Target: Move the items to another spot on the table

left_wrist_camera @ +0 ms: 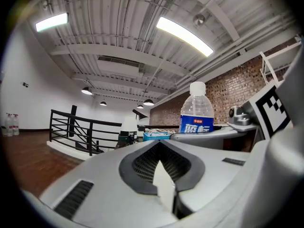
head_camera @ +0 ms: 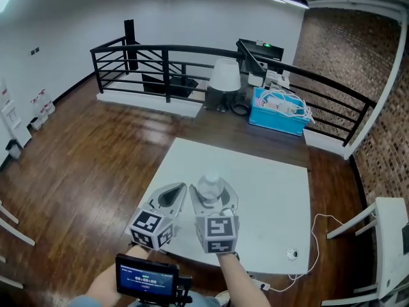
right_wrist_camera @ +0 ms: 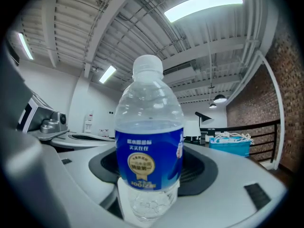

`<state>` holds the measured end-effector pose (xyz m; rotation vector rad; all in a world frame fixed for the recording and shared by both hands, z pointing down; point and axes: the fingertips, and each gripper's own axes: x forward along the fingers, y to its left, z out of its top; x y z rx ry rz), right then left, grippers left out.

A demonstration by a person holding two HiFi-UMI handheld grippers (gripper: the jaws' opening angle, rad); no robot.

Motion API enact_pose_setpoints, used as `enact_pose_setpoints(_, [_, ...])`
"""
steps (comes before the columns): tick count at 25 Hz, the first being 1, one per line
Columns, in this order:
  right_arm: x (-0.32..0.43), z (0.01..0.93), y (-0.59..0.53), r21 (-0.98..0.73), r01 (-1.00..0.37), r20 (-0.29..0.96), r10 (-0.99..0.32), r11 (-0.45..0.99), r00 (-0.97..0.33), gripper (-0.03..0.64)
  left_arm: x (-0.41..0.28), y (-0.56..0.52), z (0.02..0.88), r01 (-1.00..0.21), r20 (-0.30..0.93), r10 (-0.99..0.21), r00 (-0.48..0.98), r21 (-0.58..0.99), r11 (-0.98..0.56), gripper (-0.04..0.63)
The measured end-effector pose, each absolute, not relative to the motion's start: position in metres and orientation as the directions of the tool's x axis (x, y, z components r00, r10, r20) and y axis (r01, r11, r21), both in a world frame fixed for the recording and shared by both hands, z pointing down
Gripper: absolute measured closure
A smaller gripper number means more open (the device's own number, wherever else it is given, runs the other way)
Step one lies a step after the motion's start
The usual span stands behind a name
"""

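Note:
A clear water bottle [head_camera: 209, 187] with a white cap and blue label stands upright between the jaws of my right gripper [head_camera: 213, 195], above the near part of the white table [head_camera: 268, 184]. In the right gripper view the bottle [right_wrist_camera: 149, 156] fills the middle, and the right gripper [right_wrist_camera: 149, 196] is shut on its lower body. Just to its left, my left gripper [head_camera: 174, 194] has its jaws closed to a point and holds nothing. The left gripper view shows the left gripper [left_wrist_camera: 164, 177] with pads together and the bottle [left_wrist_camera: 196, 115] beyond it to the right.
A small round object [head_camera: 292, 254] and a white cable [head_camera: 316, 235] lie at the table's near right corner. Behind the table are a black railing [head_camera: 192, 56], a white lamp [head_camera: 225, 75] and a blue box [head_camera: 279, 112] of cables. A white chair [head_camera: 386, 229] stands at the right.

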<state>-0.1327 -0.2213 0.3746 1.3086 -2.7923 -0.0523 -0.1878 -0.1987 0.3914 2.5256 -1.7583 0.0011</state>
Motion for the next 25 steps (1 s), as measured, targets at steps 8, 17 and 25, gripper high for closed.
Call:
enact_pose_setpoints(8, [-0.053, 0.370, -0.227, 0.055, -0.823, 0.041, -0.825, 0.565, -0.563, 0.325, -0.108, -0.208, 0.386, -0.899, 0.039, -0.898, 0.437, 0.047, -0.435, 0.589])
enact_pose_setpoints(17, [0.018, 0.367, -0.232, 0.047, -0.869, 0.023, -0.871, 0.492, -0.491, 0.325, -0.037, -0.215, 0.385, -0.854, 0.052, -0.852, 0.521, 0.027, -0.520, 0.589])
enact_pose_setpoints(25, [0.071, 0.372, -0.233, 0.031, -0.900, 0.031, -0.901, 0.435, -0.434, 0.325, 0.017, -0.221, 0.385, -0.818, 0.050, -0.817, 0.575, 0.017, -0.575, 0.589])
